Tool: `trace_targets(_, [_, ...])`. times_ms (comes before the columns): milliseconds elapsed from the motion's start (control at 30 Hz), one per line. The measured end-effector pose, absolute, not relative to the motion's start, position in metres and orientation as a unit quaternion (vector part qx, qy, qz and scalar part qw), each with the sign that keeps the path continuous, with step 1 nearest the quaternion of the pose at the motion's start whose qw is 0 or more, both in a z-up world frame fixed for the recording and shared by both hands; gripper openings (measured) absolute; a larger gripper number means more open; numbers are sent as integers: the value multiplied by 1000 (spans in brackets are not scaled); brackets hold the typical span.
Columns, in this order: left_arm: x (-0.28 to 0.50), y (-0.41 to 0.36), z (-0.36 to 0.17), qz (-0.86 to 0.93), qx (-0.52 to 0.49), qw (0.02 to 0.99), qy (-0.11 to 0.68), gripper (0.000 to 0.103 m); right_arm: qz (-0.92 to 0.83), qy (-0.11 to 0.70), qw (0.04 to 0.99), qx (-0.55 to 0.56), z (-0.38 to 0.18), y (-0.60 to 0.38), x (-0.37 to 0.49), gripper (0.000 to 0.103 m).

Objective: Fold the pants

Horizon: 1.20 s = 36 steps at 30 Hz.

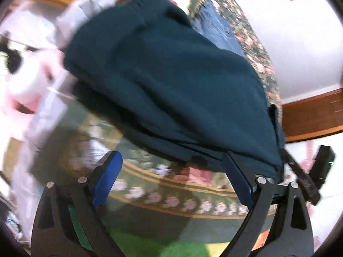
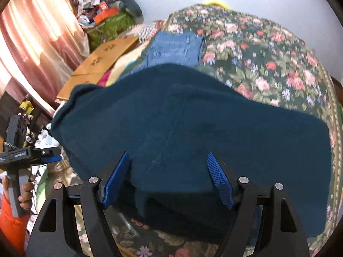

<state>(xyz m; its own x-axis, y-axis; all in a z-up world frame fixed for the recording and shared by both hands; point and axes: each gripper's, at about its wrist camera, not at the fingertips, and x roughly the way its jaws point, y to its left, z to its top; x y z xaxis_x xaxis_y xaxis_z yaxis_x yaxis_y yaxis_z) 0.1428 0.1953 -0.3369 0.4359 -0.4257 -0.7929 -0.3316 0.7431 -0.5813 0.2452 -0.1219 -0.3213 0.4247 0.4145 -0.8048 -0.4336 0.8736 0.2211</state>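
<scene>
The dark teal pants (image 1: 171, 75) lie folded in a thick stack on the floral bedspread (image 1: 171, 192). My left gripper (image 1: 171, 156) is open wide just short of the stack's near edge. Its right fingertip (image 1: 230, 160) is at that edge, and only bedspread shows between the pads. In the right wrist view the pants (image 2: 193, 117) fill the middle. My right gripper (image 2: 168, 154) is open over their near edge, with cloth between the fingers and no visible pinch. A hand (image 2: 25, 194) holds the left gripper's handle (image 2: 15, 184) at the far left.
Folded blue jeans (image 2: 175, 47) lie beyond the pants on the bedspread (image 2: 268, 64). A cardboard box (image 2: 103, 57), clutter and a pink curtain (image 2: 32, 32) stand to the left. A pink-and-white plush toy (image 1: 25, 75) is beside the pants. A wooden rail (image 1: 310, 115) lies to the right.
</scene>
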Motion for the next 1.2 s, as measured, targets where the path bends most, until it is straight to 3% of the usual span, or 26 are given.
trace_targets(400, [190,205,-346,-13,-408,749,523,92,260,475,841,4,-324,-124,245,74])
trace_targets(500, [195,213,-344,20,-394,759,518,68,261,474,841,7,-323,-124,244,74])
trace_targets(567, [198,212,-338,42,-363,777,513,45,261,474,841,9,-323,-125,244,74])
trace_targets(667, [200,199,-317,71,-290,816,495,32,261,475,840,13,-321,-127,243,74])
trace_targets(833, [197,148,-251,114,-76,898,418,24,253,465,848,33,-309,-148,236,74])
trace_targets(1200, [222,41,-102,27,-21,964,262,21,156,430,885,85,-293,-271,212,74])
